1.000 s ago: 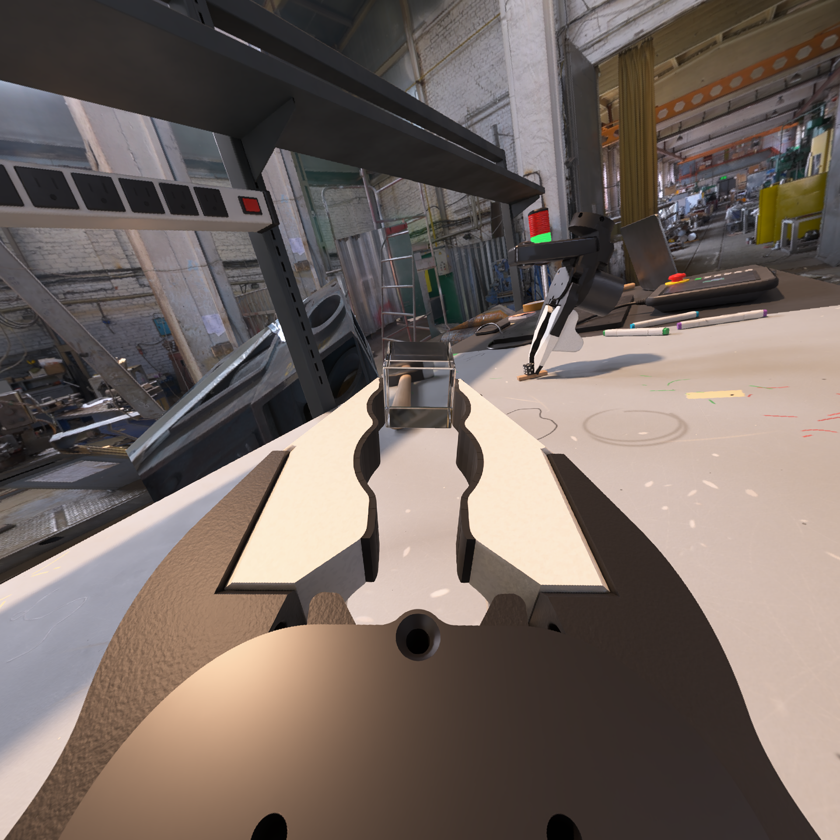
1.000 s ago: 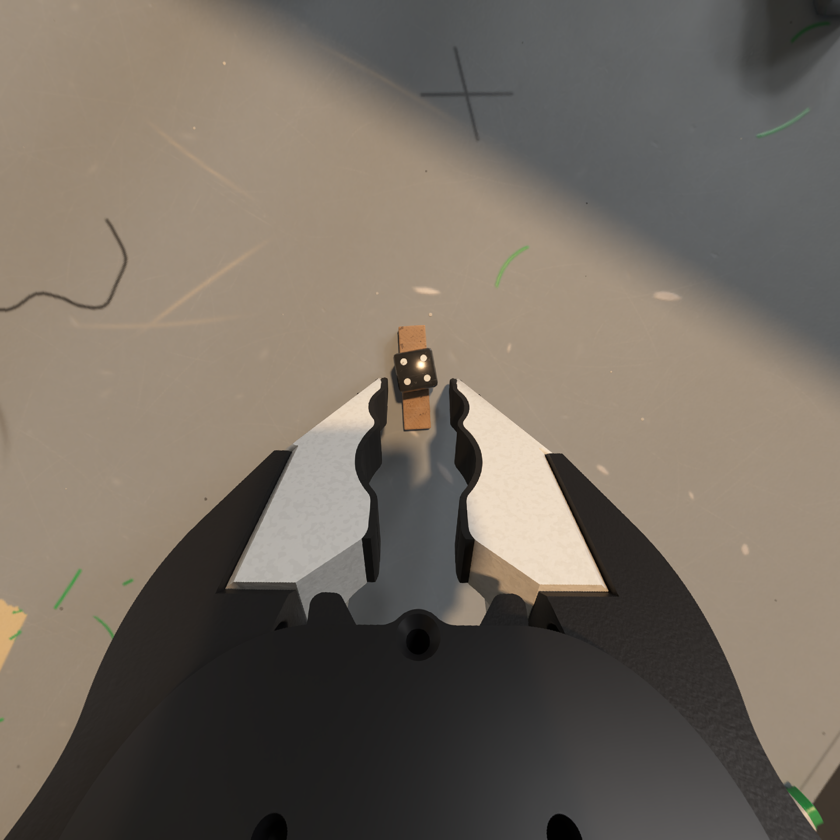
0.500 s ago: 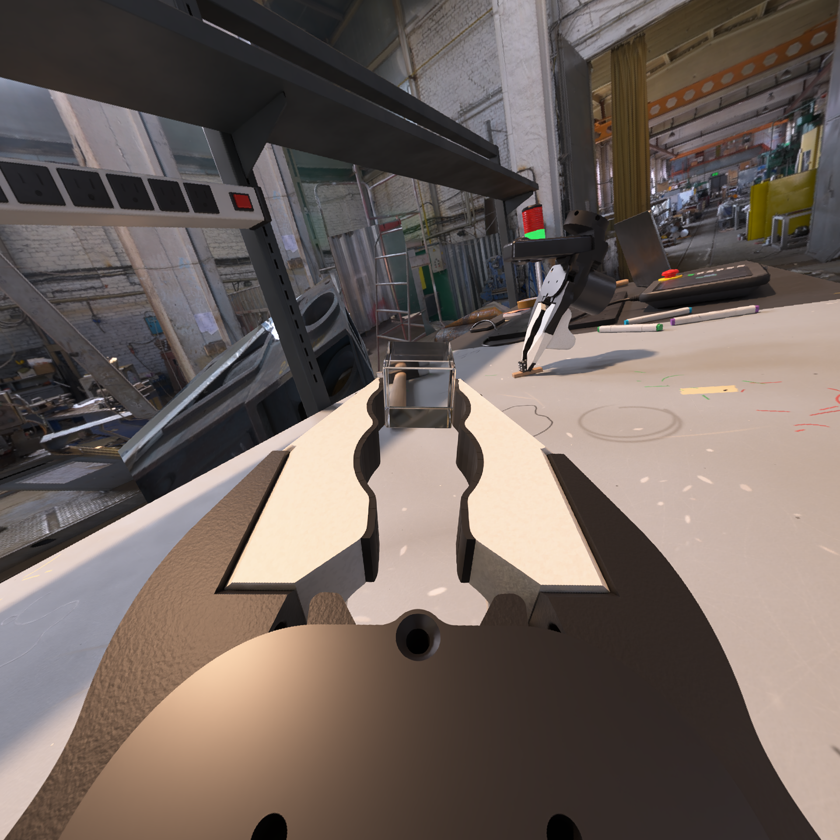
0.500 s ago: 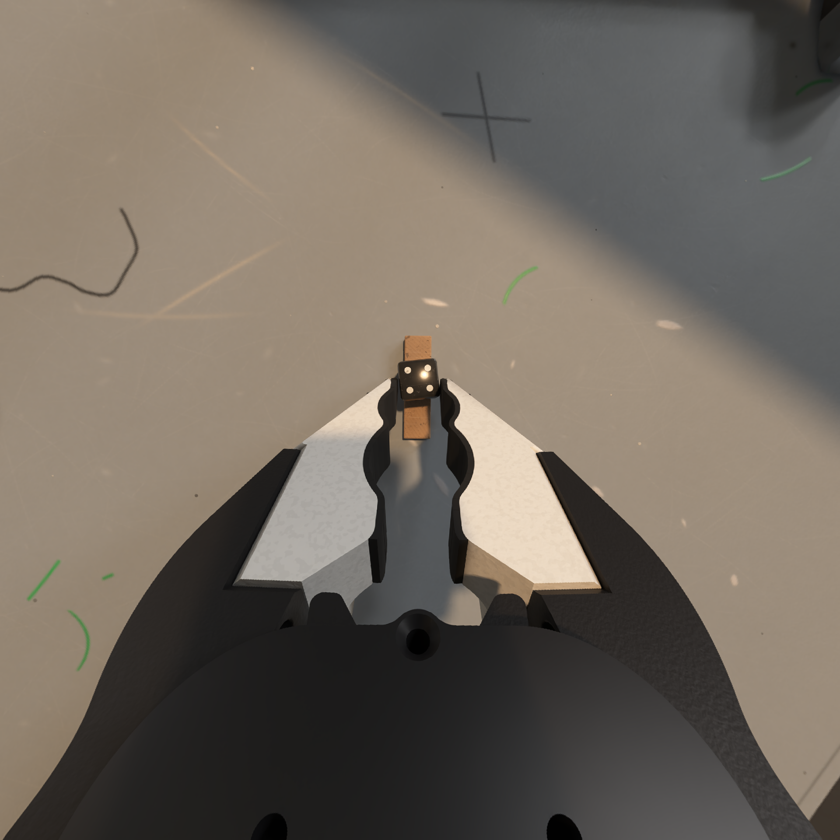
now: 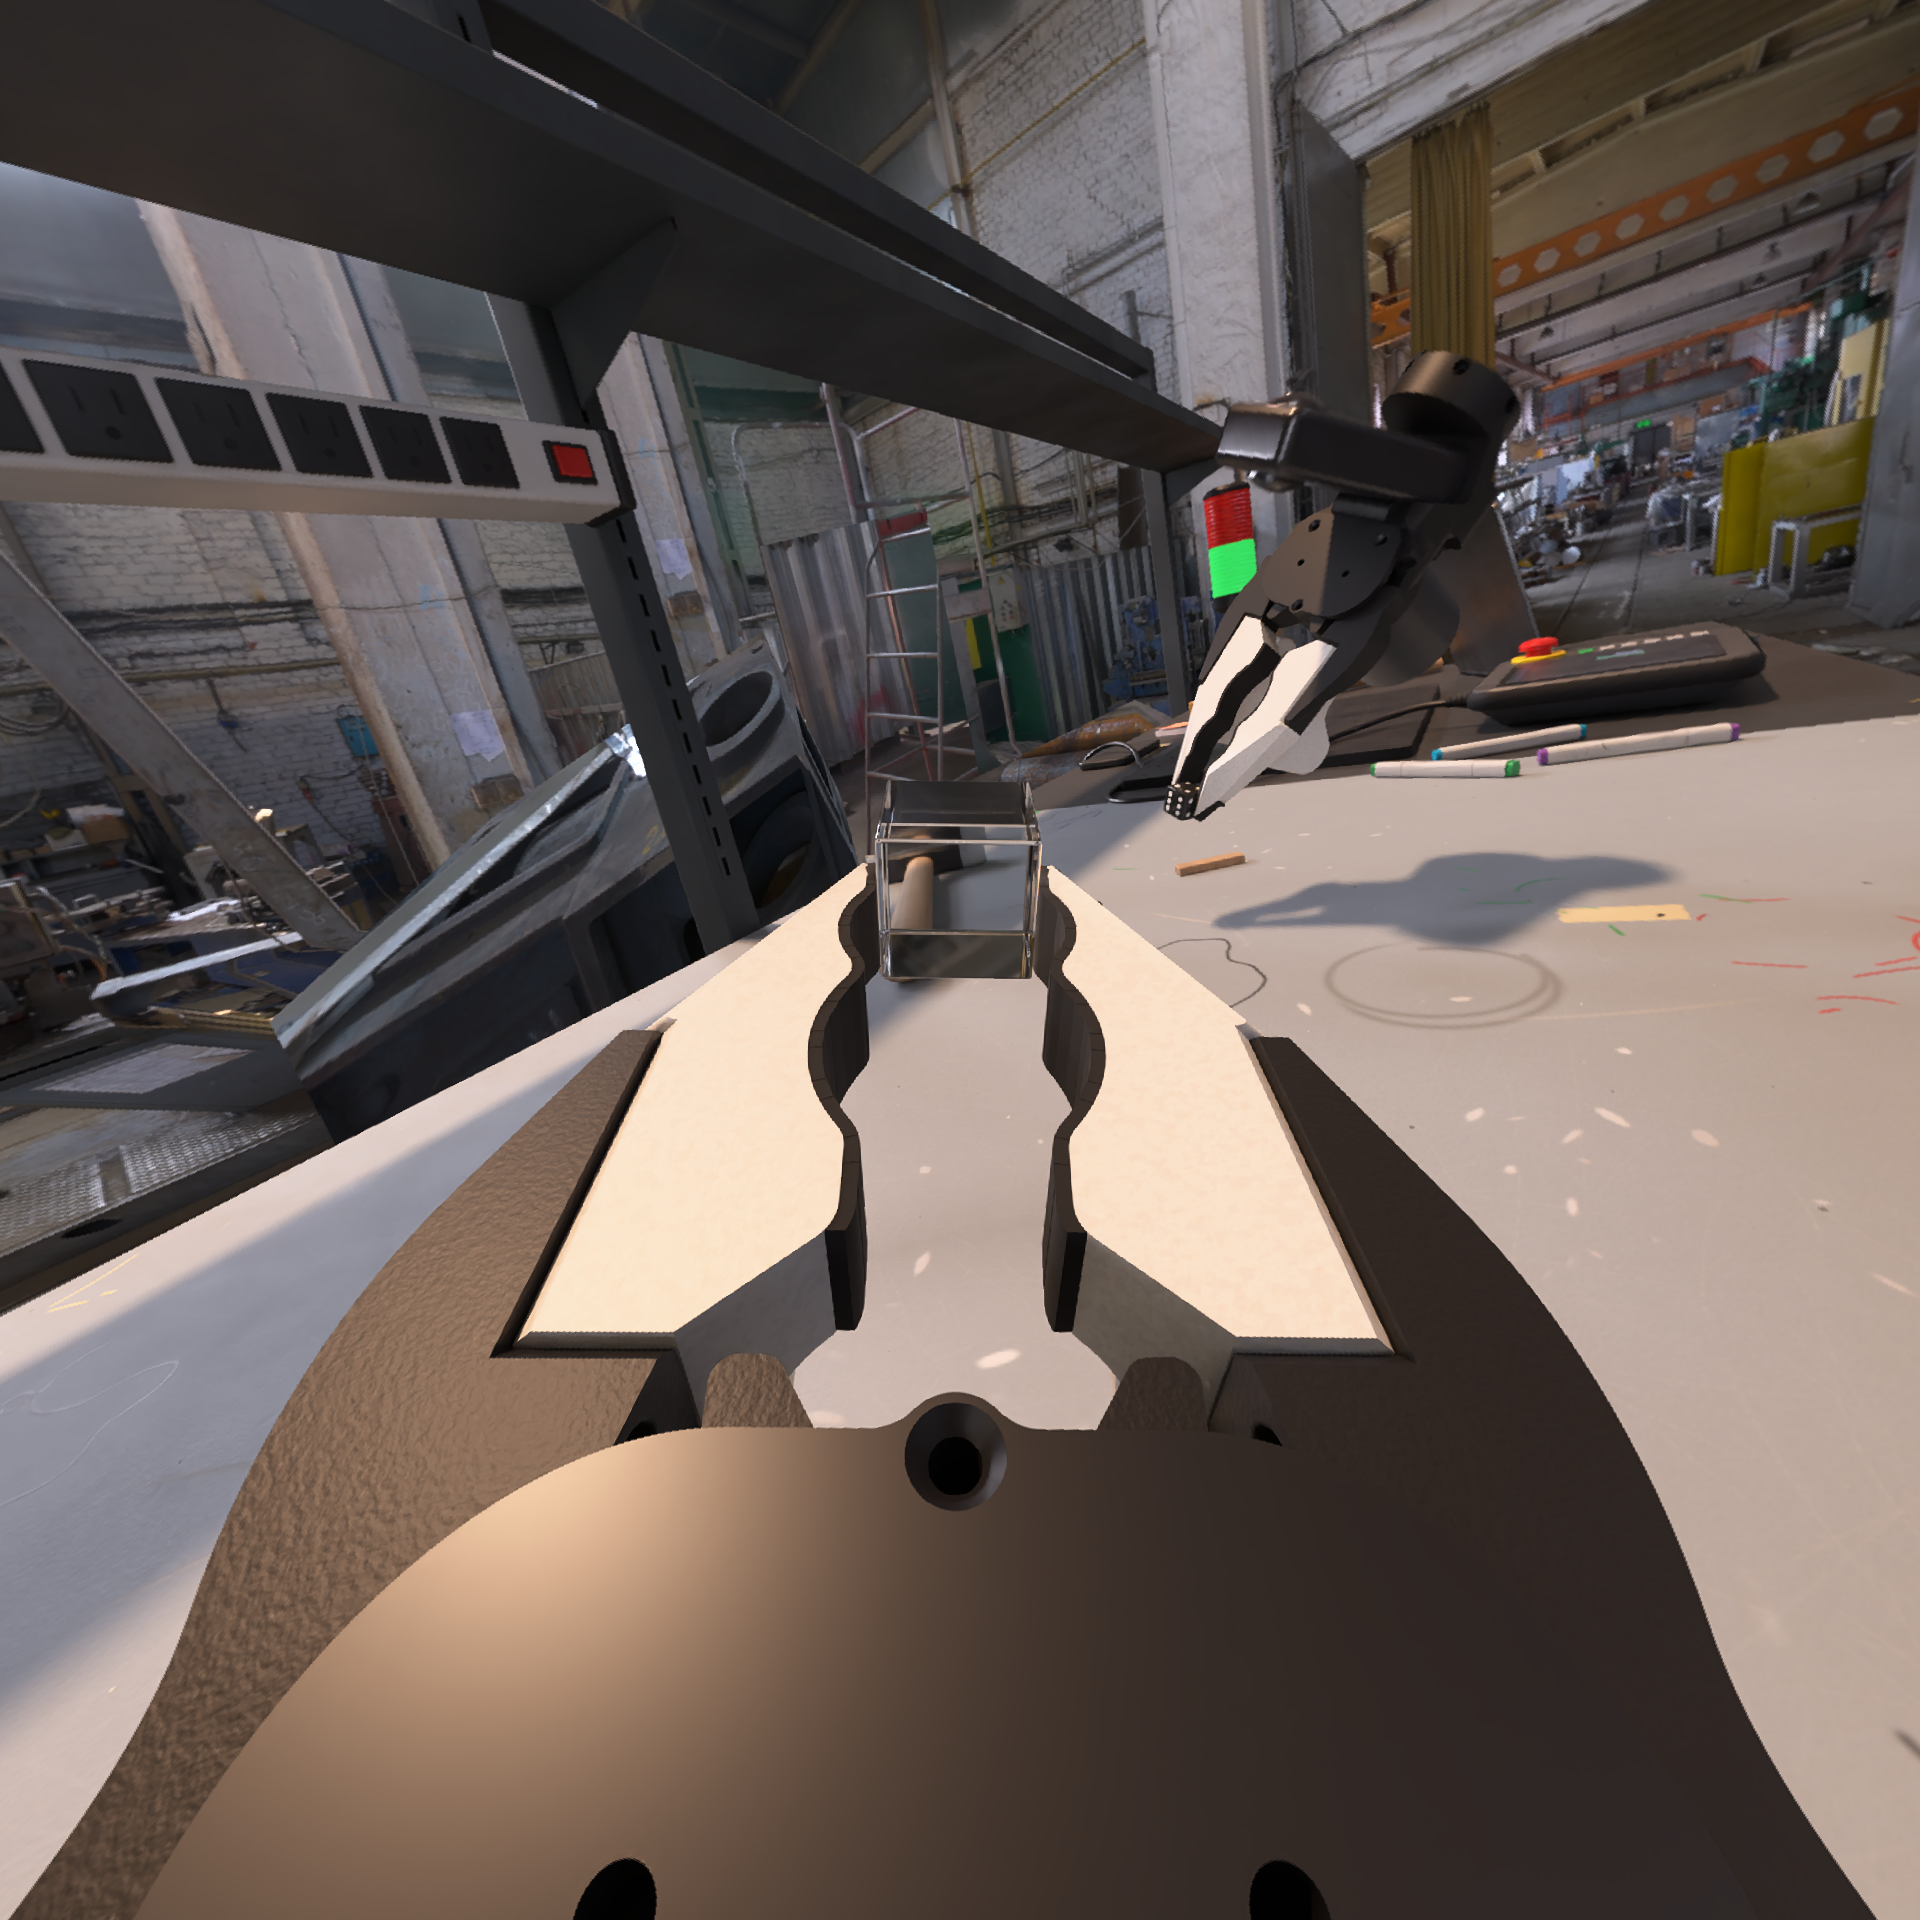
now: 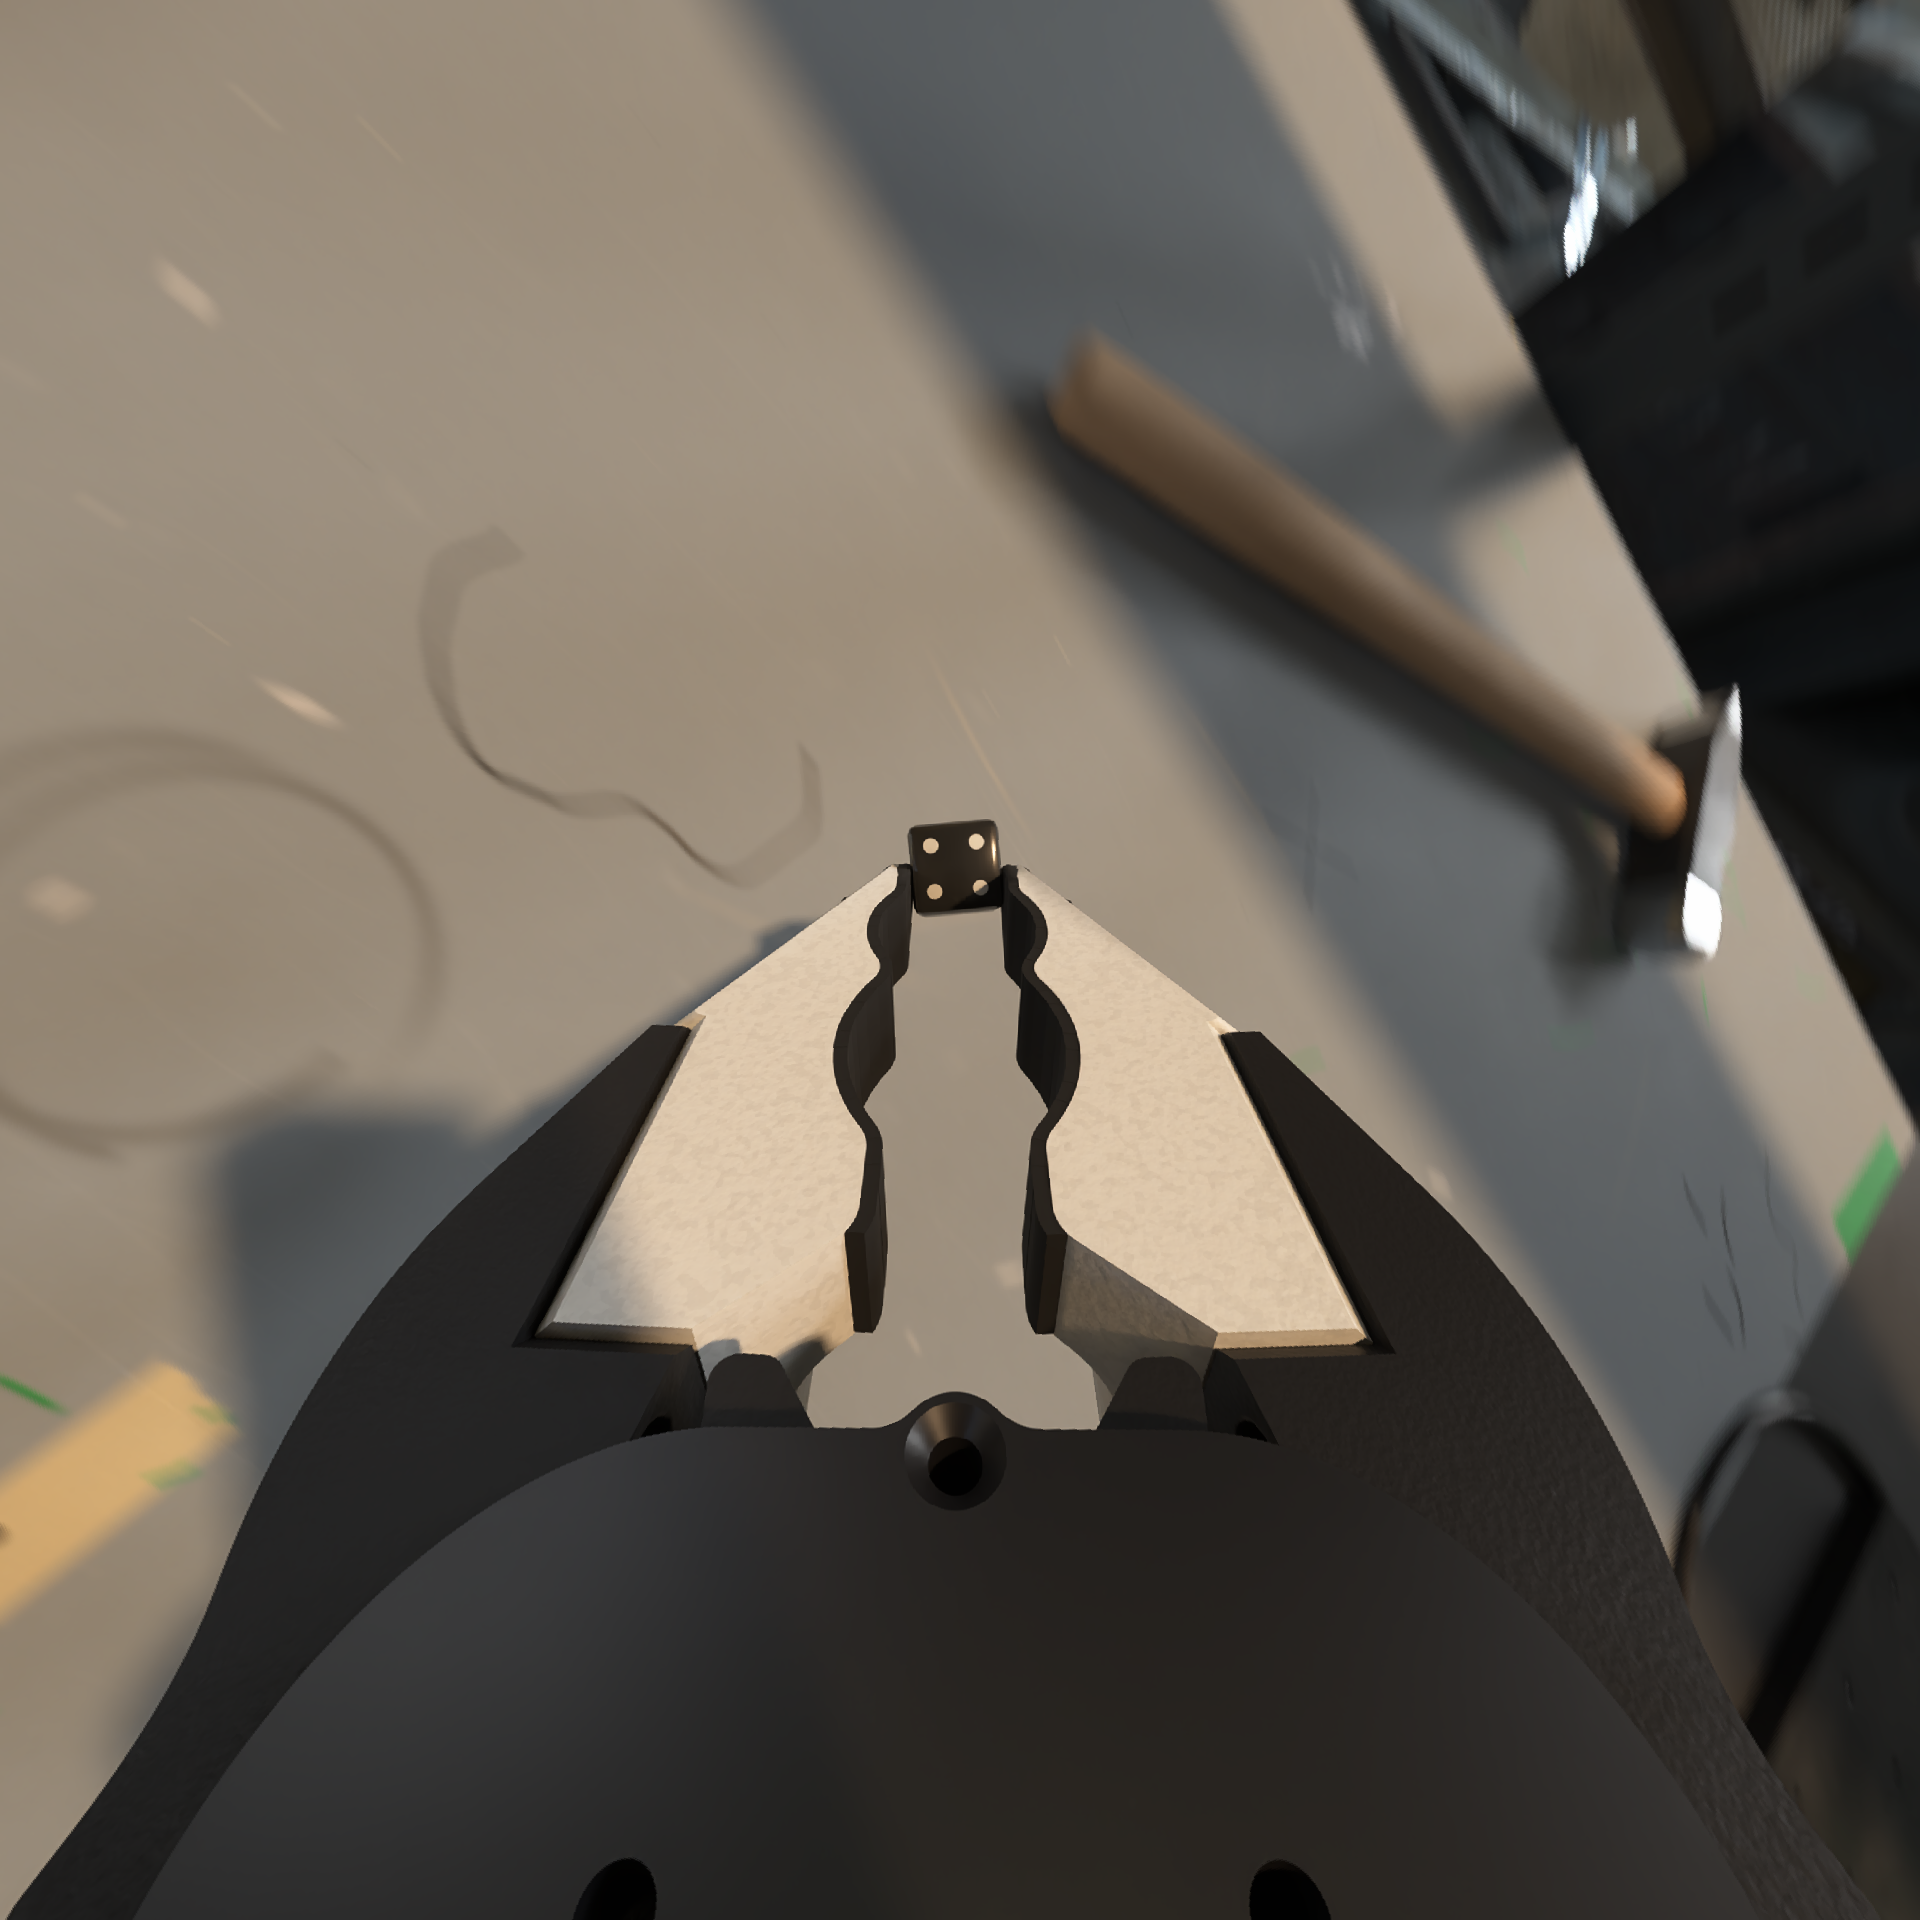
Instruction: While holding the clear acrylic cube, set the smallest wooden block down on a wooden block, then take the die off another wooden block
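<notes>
My left gripper (image 5: 957, 899) is shut on the clear acrylic cube (image 5: 957, 894) and holds it above the grey table. My right gripper (image 6: 955, 883) is shut on the small black die (image 6: 954, 869), which has pale pips, and holds it in the air. In the left wrist view the right gripper (image 5: 1193, 808) hangs tilted above the table with the die (image 5: 1180, 800) at its tips. A thin wooden block (image 5: 1210, 863) lies flat on the table just below and to the right of the die. No other wooden block shows.
A hammer (image 6: 1382, 613) with a wooden handle lies on the table to the right. Markers (image 5: 1538, 750) and a control pendant (image 5: 1621, 665) sit at the far right. A shelf post (image 5: 644, 665) and power strip (image 5: 291, 447) stand left. A tan tape strip (image 6: 94, 1475) lies near.
My right gripper closed on the die, lifted it off the thin wooden block and swung away, so its view now shows the hammer. The left gripper kept hold of the cube.
</notes>
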`<state>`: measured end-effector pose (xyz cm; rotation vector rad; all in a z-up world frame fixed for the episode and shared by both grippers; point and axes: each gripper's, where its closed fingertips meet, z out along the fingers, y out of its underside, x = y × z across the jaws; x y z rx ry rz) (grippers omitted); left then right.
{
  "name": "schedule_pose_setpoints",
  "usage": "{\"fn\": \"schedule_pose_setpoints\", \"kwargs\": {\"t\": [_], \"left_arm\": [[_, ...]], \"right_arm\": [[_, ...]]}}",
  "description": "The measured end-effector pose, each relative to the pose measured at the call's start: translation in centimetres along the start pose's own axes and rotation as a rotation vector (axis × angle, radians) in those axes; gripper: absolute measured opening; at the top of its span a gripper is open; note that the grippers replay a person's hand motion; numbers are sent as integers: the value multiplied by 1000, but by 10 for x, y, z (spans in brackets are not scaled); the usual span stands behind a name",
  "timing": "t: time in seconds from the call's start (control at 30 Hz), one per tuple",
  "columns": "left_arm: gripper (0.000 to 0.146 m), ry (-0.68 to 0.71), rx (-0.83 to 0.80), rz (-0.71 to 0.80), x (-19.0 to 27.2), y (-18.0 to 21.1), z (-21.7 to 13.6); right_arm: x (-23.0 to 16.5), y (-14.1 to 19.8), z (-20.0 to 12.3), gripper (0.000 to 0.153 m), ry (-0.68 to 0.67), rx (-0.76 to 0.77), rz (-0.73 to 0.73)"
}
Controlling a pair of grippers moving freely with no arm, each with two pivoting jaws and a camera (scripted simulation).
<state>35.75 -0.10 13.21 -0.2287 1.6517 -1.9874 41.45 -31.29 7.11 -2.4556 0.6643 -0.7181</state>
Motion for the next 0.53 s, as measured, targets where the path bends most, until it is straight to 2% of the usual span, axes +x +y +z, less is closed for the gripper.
{"fn": "schedule_pose_setpoints", "kwargs": {"t": [0.13,0.27,0.4,0.53], "left_arm": [[28,-59,15,32,-13,-14,-8],[28,-142,29,61,-38,-27,-19],[28,-186,39,61,-55,-30,-29],[28,-181,41,84,-56,-36,-32]], "right_arm": [[-72,-87,16,17,-140,159,-113],[-133,-137,49,17,-260,160,-236],[-170,-144,77,17,-356,90,-290],[-184,-135,88,17,-395,20,-287]]}}
